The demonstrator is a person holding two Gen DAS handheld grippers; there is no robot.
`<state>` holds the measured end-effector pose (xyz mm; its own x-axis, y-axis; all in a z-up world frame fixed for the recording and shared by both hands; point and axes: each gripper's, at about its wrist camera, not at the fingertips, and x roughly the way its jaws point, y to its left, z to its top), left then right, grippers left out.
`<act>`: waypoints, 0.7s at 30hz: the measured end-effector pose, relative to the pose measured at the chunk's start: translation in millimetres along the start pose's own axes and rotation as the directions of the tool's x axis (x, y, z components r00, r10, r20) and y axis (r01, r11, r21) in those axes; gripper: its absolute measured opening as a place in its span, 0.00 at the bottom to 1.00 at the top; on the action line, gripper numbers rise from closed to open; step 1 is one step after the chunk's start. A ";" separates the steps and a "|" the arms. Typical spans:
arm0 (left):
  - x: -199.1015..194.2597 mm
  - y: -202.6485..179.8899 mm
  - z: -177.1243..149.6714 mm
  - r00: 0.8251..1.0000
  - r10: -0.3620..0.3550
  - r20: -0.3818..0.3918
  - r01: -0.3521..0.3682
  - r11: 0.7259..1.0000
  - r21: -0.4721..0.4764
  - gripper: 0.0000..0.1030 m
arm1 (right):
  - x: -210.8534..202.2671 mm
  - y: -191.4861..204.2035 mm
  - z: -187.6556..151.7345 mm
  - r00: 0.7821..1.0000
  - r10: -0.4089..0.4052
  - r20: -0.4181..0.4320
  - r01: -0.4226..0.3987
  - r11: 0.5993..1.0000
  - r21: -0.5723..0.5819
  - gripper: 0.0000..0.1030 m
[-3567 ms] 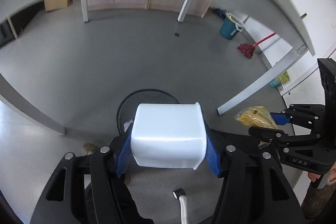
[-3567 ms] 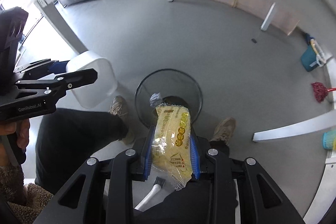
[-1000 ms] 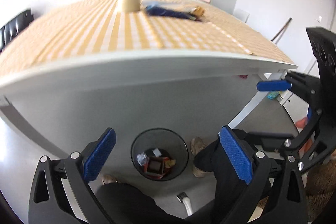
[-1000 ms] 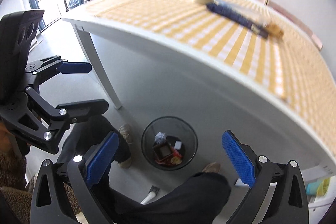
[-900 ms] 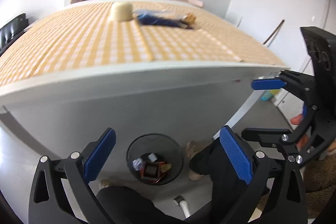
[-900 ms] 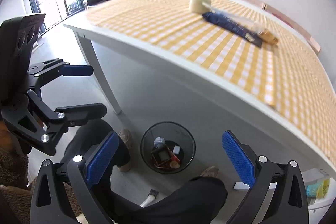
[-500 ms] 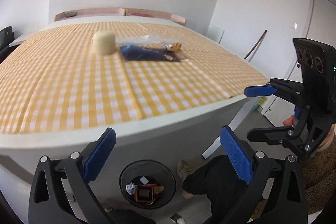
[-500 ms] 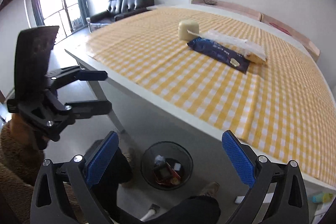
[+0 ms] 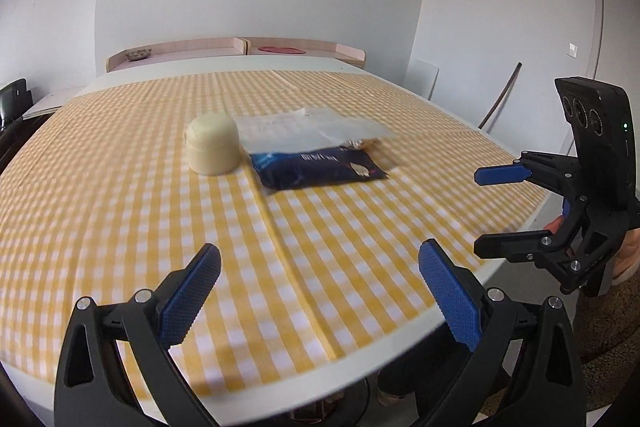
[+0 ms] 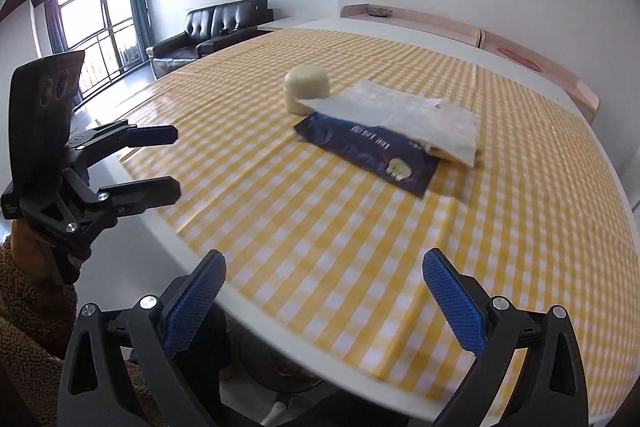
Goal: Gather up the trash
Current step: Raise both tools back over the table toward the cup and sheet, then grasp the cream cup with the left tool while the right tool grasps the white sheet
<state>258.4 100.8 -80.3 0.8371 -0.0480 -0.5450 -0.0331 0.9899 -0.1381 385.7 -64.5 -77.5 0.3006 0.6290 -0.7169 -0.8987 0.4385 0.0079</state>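
Three pieces of trash lie mid-table on the yellow checked cloth (image 9: 120, 227): a cream upturned cup (image 9: 213, 143) (image 10: 307, 88), a dark blue snack wrapper (image 9: 320, 167) (image 10: 368, 151), and a clear plastic bag (image 9: 312, 129) (image 10: 404, 115) partly over the wrapper. My left gripper (image 9: 320, 291) (image 10: 174, 163) is open and empty above the table's near edge. At the table's right edge my right gripper (image 10: 324, 303) (image 9: 476, 213) hangs open and empty too. Both are well short of the trash.
The black wire bin (image 9: 328, 411) (image 10: 280, 371) shows only as a sliver under the table's near edge. A black sofa (image 10: 212, 27) and windows lie far left, a low pink shelf (image 9: 236, 49) behind the table. A person's sleeve (image 10: 28, 307) holds the left gripper.
Both grippers let go of the white tub and the yellow packet over the bin, opened, and rose from under the table to above its top.
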 end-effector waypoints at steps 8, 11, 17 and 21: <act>35.8 33.0 40.1 0.996 0.082 -0.031 -0.083 0.996 -0.035 0.96 | 33.0 -48.0 30.9 1.000 0.007 -0.006 -0.006 0.997 0.082 0.97; 49.3 44.6 56.2 0.991 0.130 -0.041 -0.131 0.991 -0.038 0.96 | 48.6 -68.4 40.7 1.000 0.011 -0.019 -0.009 0.991 0.130 0.97; 85.6 62.9 89.6 0.961 0.266 -0.073 -0.265 0.964 0.022 0.96 | 68.3 -106.8 54.8 0.999 0.030 -0.019 -0.024 0.966 0.258 0.97; 111.4 80.1 105.6 0.954 0.281 -0.101 -0.283 0.959 0.001 0.96 | 80.7 -127.6 61.3 0.998 0.058 -0.012 -0.051 0.944 0.326 0.97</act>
<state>406.7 188.9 -64.8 0.7341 0.2192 -0.6427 -0.2677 0.9632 0.0228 544.2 -30.4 -93.6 0.2441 0.6457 -0.7235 -0.7596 0.5911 0.2713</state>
